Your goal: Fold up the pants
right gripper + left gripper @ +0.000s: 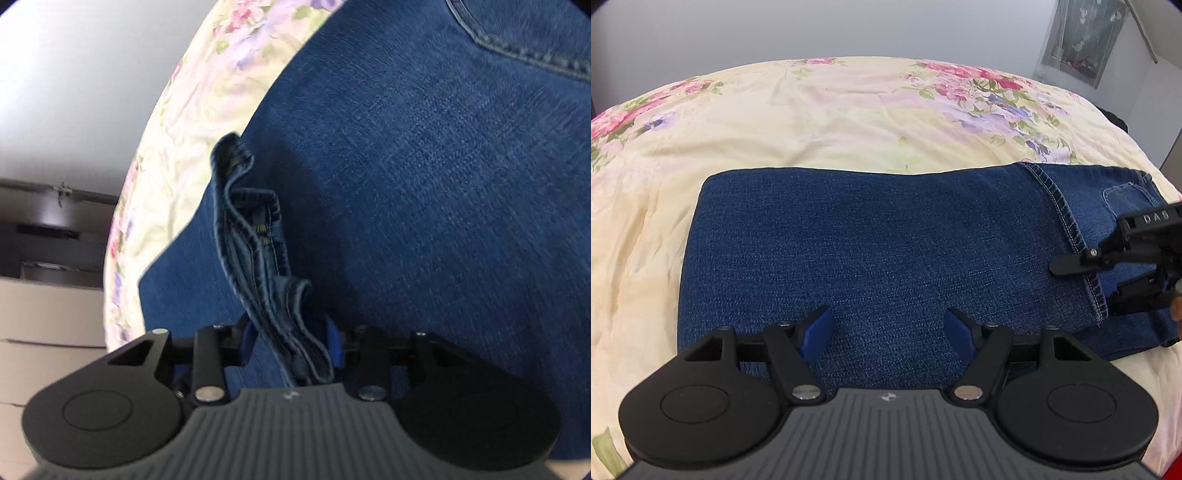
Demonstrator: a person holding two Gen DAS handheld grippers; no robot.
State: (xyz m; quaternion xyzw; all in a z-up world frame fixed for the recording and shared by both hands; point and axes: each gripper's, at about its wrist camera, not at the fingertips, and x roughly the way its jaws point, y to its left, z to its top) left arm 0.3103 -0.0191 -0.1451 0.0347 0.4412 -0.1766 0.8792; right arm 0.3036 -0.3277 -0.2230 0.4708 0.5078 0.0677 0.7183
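Dark blue jeans lie folded lengthwise on a floral bedsheet, the leg hems turned over onto the seat, where a back pocket shows. My left gripper hovers open over the near middle of the jeans with nothing between its blue pads. My right gripper reaches in from the right at the hem edge. In the right wrist view the bunched hem layers stand up between the right gripper jaws, which are parted around them rather than pinching them flat. The jeans fill that view.
The bedsheet ends at the bed's edge on the left of the right wrist view, with dark furniture and pale boxes beyond. A grey wall and a hanging picture stand behind the bed.
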